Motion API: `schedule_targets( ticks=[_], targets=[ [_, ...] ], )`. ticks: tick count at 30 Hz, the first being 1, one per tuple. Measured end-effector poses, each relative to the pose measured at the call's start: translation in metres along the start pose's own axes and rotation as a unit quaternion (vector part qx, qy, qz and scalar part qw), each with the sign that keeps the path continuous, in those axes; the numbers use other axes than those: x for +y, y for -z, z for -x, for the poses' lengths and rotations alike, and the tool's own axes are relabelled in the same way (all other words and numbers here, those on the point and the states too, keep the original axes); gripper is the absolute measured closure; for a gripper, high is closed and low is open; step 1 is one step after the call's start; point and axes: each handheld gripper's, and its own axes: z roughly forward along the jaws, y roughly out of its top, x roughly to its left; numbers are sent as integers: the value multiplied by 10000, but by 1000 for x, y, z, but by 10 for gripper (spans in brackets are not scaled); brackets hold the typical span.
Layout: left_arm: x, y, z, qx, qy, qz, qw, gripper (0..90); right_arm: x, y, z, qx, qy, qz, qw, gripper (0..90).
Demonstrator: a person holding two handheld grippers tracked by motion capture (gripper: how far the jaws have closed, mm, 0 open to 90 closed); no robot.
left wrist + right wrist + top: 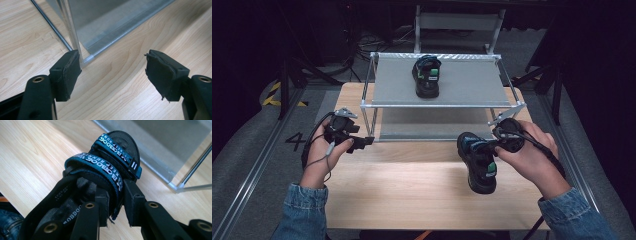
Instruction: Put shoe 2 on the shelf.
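Rack point(377, 102) blocks table rear; front tabletop point(412, 195) free.

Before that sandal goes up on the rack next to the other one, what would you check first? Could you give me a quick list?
1. Right claw shut on the sandal strap: ok.
2. Sandal clear of the table: it looks lifted in the high view, but cannot tell for sure.
3. Free room on the rack's top shelf beside the other sandal: ok.
4. Left claw open, holding nothing: ok.
5. Left claw out of the way: it sits close to the rack's front corner post, but away from the sandal's likely path: ok.
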Motion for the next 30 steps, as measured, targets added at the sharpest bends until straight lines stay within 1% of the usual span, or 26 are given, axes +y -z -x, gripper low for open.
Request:
schedule_targets(
  ticks=[2,3,5,8,10,14,20,21,25,26,28,30],
  targets=[
    [0,0,0,11,-8,-9,10000,281,3,2,0,1,-7,12,10000,750],
    [0,-1,0,1,-30,-22,10000,281,9,8,1,46,-11,28,10000,747],
    [0,-1,0,-16,-33,-21,10000,281,11,11,1,77,-4,40,10000,745],
    [1,-1,-1,-50,2,-16,10000,280,22,25,4,149,-54,115,9998,746],
    [1,-1,-1,-60,16,-25,10000,280,27,31,4,160,-77,146,9997,746],
    [3,-4,-1,-93,8,-14,10000,280,38,42,4,133,-48,194,9997,746],
    [6,-6,0,-136,-41,-24,9999,279,54,52,3,83,-41,268,9996,746],
    [6,-6,0,-136,-41,-24,9999,279,54,52,3,83,-41,268,9996,746],
    [8,-10,2,-202,-66,-34,9998,279,69,59,4,166,-53,362,9992,746],
    [9,-10,2,-203,-80,-62,9997,279,69,59,4,166,-53,362,9992,746],
    [10,-12,2,-220,-117,-63,9997,278,76,63,5,158,-61,432,9989,746],
    [10,-12,2,-236,-110,-58,9996,278,79,64,5,141,-53,450,9989,746]
  ],
)
